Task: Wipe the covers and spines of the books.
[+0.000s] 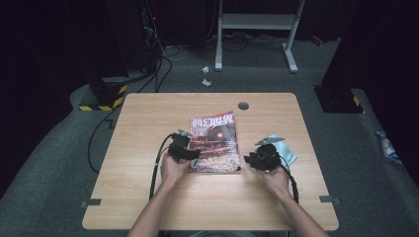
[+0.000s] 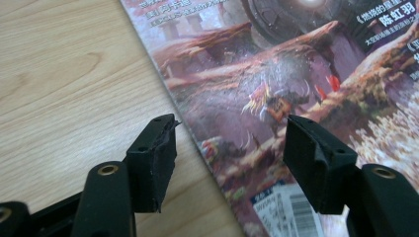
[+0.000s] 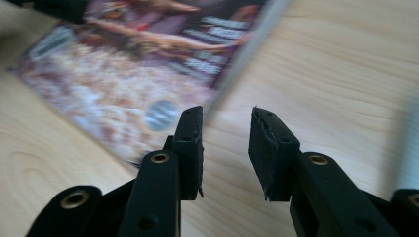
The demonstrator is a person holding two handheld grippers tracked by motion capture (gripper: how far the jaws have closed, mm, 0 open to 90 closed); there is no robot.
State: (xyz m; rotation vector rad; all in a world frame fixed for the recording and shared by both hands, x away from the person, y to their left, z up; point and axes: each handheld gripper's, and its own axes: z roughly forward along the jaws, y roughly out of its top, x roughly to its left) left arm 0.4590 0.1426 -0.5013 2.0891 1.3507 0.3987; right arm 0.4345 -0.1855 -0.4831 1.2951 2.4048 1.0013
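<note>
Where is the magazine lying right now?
In the high view, the magazine lies flat mid-table, between the left gripper and right gripper, with a blue cloth further right.

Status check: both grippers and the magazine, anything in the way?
Left gripper open, astride the magazine edge. Right gripper open, empty, at its near right corner. Magazine flat on table. Blue cloth lies right, apart.

Bare table (image 1: 148, 118) flanks the magazine (image 1: 213, 140); a blue cloth (image 1: 289, 153) crowds its right.

"科幻世界", "陈虹羽" on magazine (image 1: 215, 142) cover
</note>
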